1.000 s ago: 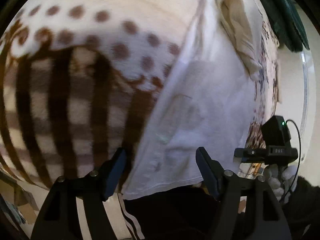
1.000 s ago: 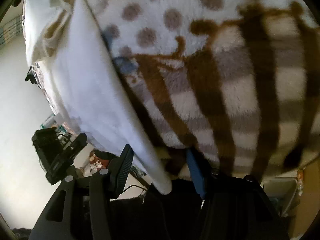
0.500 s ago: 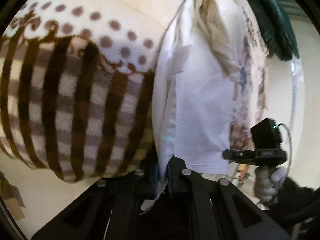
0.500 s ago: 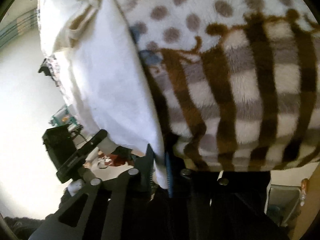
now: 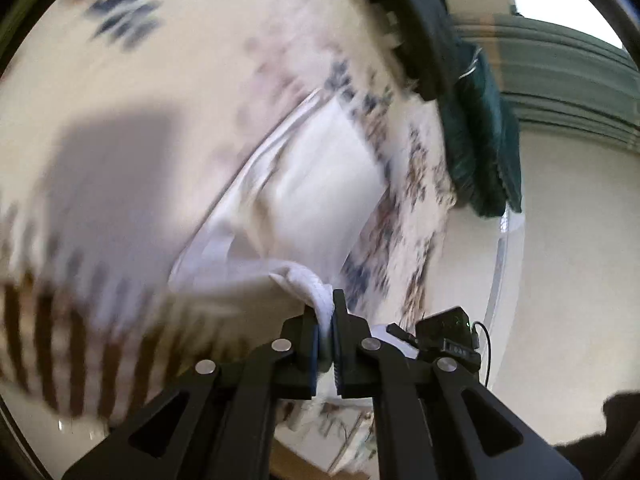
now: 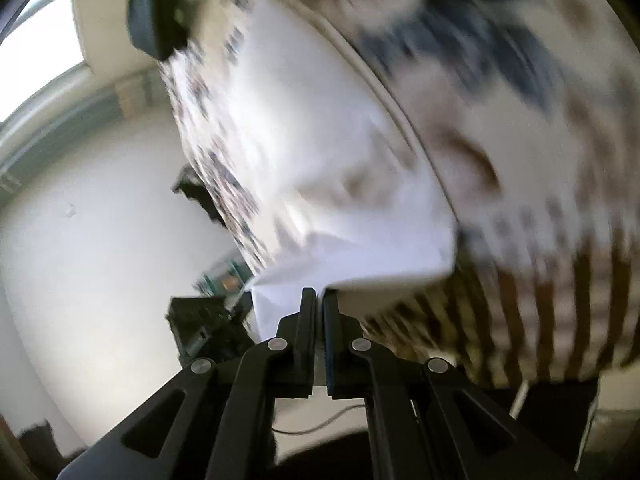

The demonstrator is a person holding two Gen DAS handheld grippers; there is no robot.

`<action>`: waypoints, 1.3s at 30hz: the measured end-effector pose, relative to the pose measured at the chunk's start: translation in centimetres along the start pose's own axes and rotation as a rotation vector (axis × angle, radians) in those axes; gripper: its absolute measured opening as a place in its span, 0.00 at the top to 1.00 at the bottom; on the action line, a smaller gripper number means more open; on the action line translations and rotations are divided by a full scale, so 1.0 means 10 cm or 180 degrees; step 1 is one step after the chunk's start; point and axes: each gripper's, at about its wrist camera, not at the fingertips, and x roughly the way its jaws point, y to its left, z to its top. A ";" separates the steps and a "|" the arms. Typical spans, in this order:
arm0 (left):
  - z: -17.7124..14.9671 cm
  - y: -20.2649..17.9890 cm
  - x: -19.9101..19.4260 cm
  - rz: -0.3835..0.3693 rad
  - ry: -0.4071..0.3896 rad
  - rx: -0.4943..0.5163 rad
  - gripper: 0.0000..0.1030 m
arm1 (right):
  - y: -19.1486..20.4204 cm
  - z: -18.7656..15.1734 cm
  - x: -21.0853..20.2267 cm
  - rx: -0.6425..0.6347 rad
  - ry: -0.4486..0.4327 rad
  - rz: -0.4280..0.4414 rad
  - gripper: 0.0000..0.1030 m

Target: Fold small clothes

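Note:
A white garment lies on the bed, its near hem lifted. My left gripper is shut on one bunched corner of the hem. My right gripper is shut on the other corner of the white garment. Both hold the hem up above the blanket, and the cloth curls back over itself toward the far end. Both views are motion-blurred. The right gripper's body shows low right in the left wrist view, and the left gripper's body shows low left in the right wrist view.
A cream blanket with brown stripes and dots covers the near bed, also in the right wrist view. A floral sheet lies under the garment. Dark green bedding is piled at the far side. A pale wall lies beyond.
Both grippers, open a second ago, shut on the garment's hem corners and have now lifted them up and forward, folding the cloth over toward its far end.

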 end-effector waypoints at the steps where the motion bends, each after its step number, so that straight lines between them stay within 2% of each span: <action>1: 0.14 -0.06 0.06 -0.0094 -0.0070 -0.0006 0.97 | 0.11 0.16 -0.05 -0.0068 -0.0115 -0.0013 0.97; 5: 0.70 -0.25 0.27 -0.0317 -0.0334 0.0024 0.97 | 0.36 0.65 -0.16 -0.0158 -0.0462 0.0032 0.97; 7: 0.93 -0.32 0.43 -0.0255 -0.0390 -0.0031 0.95 | 0.44 0.95 -0.23 -0.0071 -0.0693 0.0057 0.97; 8: 1.07 -0.32 0.50 -0.0297 -0.0438 -0.0127 0.92 | 0.46 1.09 -0.30 0.0012 -0.0780 0.0088 0.96; 10: 1.23 -0.34 0.59 -0.0291 -0.0490 -0.0228 0.69 | 0.46 1.30 -0.28 0.0240 -0.0917 0.0206 0.94; 11: 1.27 -0.35 0.60 -0.0277 -0.0513 -0.0234 0.43 | 0.46 1.38 -0.31 0.0295 -0.0929 0.0243 0.83; 12: 1.30 -0.37 0.58 -0.0270 -0.0560 -0.0220 0.36 | 0.46 1.44 -0.34 0.0302 -0.0965 0.0248 0.75; 13: 1.34 -0.40 0.54 -0.0240 -0.0631 -0.0191 0.36 | 0.48 1.45 -0.37 0.0264 -0.1012 0.0218 0.57; 14: 1.36 -0.41 0.51 -0.0170 -0.0666 -0.0118 0.36 | 0.48 1.46 -0.42 0.0219 -0.1051 0.0163 0.43; 15: 1.36 -0.38 0.46 -0.0108 -0.0667 -0.0070 0.36 | 0.47 1.45 -0.45 0.0165 -0.1058 0.0075 0.41; 18: 1.34 -0.30 0.43 0.0115 -0.0625 0.0024 0.36 | 0.31 1.48 -0.47 0.0012 -0.0986 -0.0192 0.41; 21: 1.32 -0.21 0.52 0.0436 -0.0447 0.0194 0.36 | 0.26 1.48 -0.32 -0.0132 -0.0863 -0.0533 0.41; 23: 1.34 -0.13 0.66 0.0570 -0.0266 0.0250 0.36 | 0.23 1.53 -0.21 -0.0137 -0.0793 -0.0600 0.41; 25: 1.36 -0.08 0.83 0.0594 -0.0037 0.0290 0.36 | 0.20 1.58 -0.10 -0.0119 -0.0776 -0.0604 0.41; 28: 1.43 -0.10 1.06 0.0630 0.0150 0.0408 0.36 | 0.24 1.73 0.09 -0.0115 -0.0772 -0.0554 0.41; 29: 1.47 -0.13 1.15 0.0643 0.0196 0.0456 0.36 | 0.25 1.76 0.13 -0.0136 -0.0776 -0.0514 0.44; 30: 1.51 -0.15 1.21 0.0639 0.0215 0.0491 0.36 | 0.29 1.80 0.16 -0.0168 -0.0820 -0.0500 0.51; 31: 1.55 -0.19 1.27 0.0626 0.0226 0.0526 0.39 | 0.33 1.84 0.21 -0.0192 -0.0881 -0.0561 0.79; 32: 1.60 -0.25 1.32 0.0616 0.0227 0.0597 0.42 | 0.36 1.87 0.23 -0.0208 -0.0897 -0.0592 0.87; 33: 1.63 -0.31 1.34 0.0568 0.0198 0.0689 0.69 | 0.42 1.89 0.24 -0.0233 -0.0949 -0.0607 0.88; 34: 1.67 -0.36 1.36 0.0613 0.0190 0.0785 0.83 | 0.47 1.91 0.25 -0.0264 -0.1005 -0.0638 0.95; 35: 1.70 -0.40 1.39 0.0697 0.0213 0.0871 0.90 | 0.52 1.93 0.26 -0.0287 -0.1050 -0.0685 0.96; 36: 1.73 -0.41 1.38 0.0679 0.0205 0.0904 0.94 | 0.55 1.93 0.24 -0.0301 -0.1105 -0.0721 0.96; 39: 1.80 -0.35 1.26 0.0584 0.0102 0.0828 0.96 | 0.58 1.92 0.17 -0.0209 -0.1293 -0.0779 0.97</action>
